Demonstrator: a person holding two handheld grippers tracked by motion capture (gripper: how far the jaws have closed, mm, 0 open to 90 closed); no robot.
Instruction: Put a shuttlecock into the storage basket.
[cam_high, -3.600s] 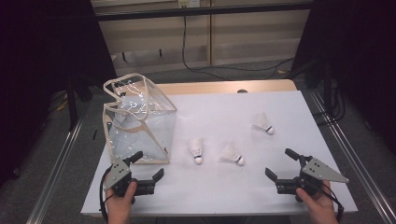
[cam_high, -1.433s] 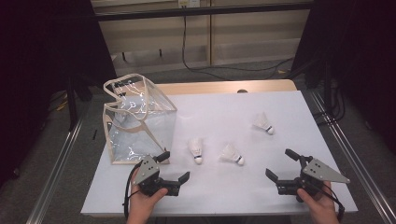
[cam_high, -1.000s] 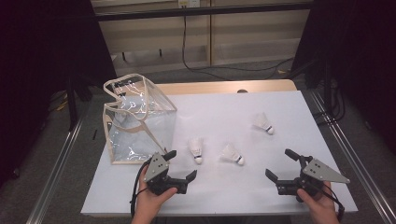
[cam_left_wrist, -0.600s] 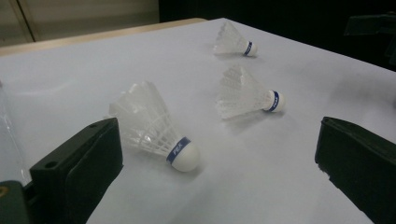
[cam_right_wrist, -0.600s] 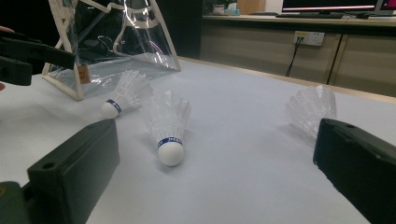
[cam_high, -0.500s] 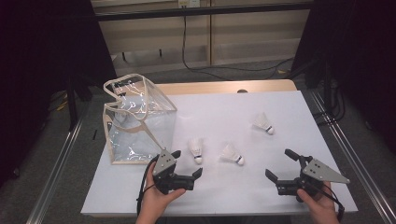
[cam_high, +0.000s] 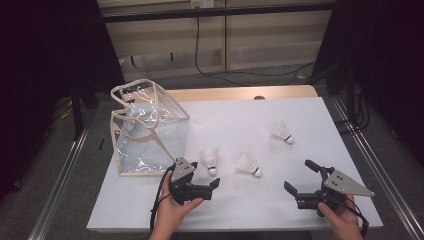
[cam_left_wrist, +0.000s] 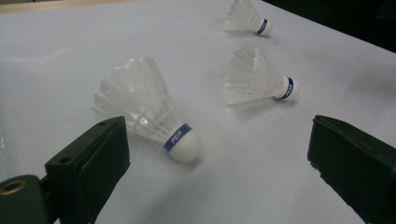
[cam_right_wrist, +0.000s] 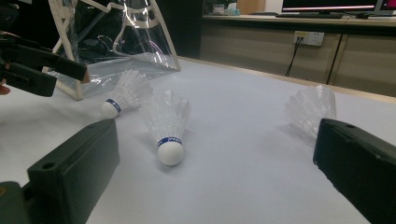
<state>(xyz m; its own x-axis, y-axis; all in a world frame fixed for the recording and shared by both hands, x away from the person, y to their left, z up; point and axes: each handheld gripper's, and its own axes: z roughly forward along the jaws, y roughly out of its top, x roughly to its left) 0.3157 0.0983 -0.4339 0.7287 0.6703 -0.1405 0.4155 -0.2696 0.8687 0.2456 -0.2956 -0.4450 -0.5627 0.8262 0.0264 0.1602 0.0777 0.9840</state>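
Shuttlecock (cam_left_wrist: 154, 116) lying free, left gripper (cam_left_wrist: 219, 158) spread around it

Readable text: one brand word on a shuttlecock band

The nearest shuttlecock (cam_left_wrist: 154, 116) has a blue band above its white cork, and on it stands "PEAK" in white letters. The second shuttlecock (cam_left_wrist: 257, 81) carries the same blue band, but its print is too small to read with certainty.
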